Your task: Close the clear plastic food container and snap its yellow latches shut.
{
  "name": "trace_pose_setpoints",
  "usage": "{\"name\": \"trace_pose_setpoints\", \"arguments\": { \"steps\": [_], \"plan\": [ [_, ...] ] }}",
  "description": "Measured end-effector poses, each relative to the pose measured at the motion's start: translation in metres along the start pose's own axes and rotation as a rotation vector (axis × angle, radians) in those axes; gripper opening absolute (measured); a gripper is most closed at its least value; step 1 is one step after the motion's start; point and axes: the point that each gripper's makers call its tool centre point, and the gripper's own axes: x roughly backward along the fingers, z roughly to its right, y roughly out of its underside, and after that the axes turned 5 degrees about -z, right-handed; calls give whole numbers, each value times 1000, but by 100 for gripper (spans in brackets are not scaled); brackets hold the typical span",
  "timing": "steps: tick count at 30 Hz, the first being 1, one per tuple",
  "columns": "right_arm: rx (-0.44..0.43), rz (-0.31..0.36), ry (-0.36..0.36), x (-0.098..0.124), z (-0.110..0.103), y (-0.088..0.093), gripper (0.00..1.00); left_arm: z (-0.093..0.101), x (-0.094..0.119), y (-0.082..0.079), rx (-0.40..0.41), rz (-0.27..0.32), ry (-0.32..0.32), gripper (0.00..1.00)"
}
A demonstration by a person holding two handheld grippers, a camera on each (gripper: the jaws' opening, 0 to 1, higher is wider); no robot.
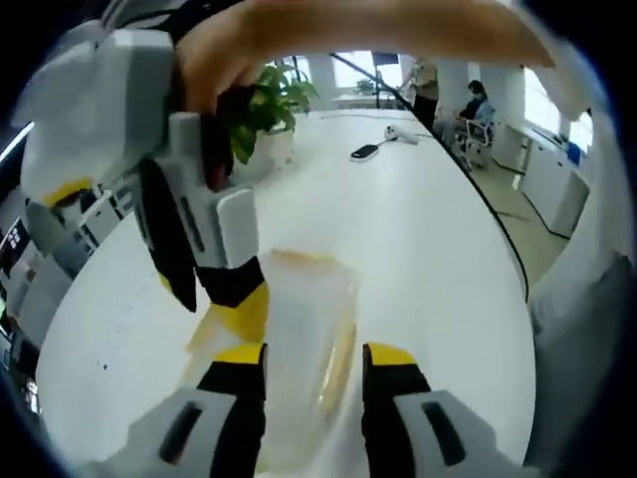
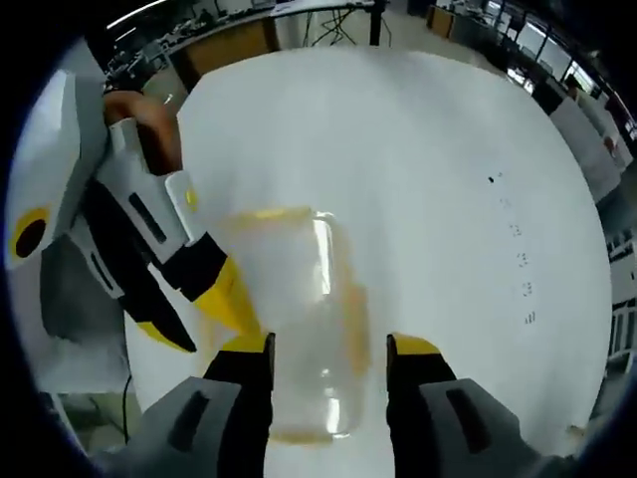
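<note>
The clear plastic food container (image 1: 307, 339) lies on the white table, blurred, with yellowish trim (image 1: 295, 257) along its far edge. My left gripper (image 1: 315, 354) is open, its yellow-tipped jaws standing on either side of the container. In the right gripper view the container (image 2: 299, 299) likewise lies between the spread jaws of my open right gripper (image 2: 328, 346). The right gripper (image 1: 214, 304) reaches in from the upper left, held by a hand (image 1: 299, 40), with one yellow tip against the container's left side. The left gripper (image 2: 199, 321) touches the container's left edge.
The white oval table (image 1: 428, 249) stretches away. A potted plant (image 1: 264, 105), a dark phone (image 1: 364, 151) and a white device (image 1: 403, 134) lie at its far end. A seated person (image 1: 478, 105) is beyond it. Small black marks (image 2: 523, 259) dot the table.
</note>
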Motion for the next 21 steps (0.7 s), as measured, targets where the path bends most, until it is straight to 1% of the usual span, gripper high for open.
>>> {"name": "trace_pose_setpoints", "arguments": {
  "steps": [1,2,5,6,7,9,11,15,16,17,19,21],
  "plan": [
    [0,-3,-8,-2,0,-1,40,-3,0,5,-20,-28,-20,32],
    [4,-16,-26,-2,-2,0,40,-3,-1,6,-33,-36,-21,31],
    [3,-44,-65,-3,-5,1,36,-4,-3,7,-31,-43,-27,31],
    [-7,-61,-96,-4,-9,2,35,-2,-3,6,-46,-38,-26,31],
    [-9,-67,-88,-4,-6,2,35,-2,-4,6,-58,-39,-29,31],
    [-28,-87,-100,-5,-6,2,35,-3,-5,5,-93,-52,-46,29],
    [-15,-99,-102,-5,-7,2,35,-2,-7,5,-119,-70,-49,29],
    [-7,-122,-102,-5,-8,3,35,0,-9,5,-189,-120,-82,30],
    [-6,-129,-97,-5,-9,3,35,0,-9,5,-212,-124,-87,30],
    [-2,-139,-88,-4,-9,3,35,1,-11,5,-269,-127,-90,30],
    [0,-154,-71,-4,-10,3,34,2,-12,6,-306,-139,-93,29],
    [22,-169,-71,-4,-14,3,34,4,-11,4,-290,-141,-80,29]
  ]
}}
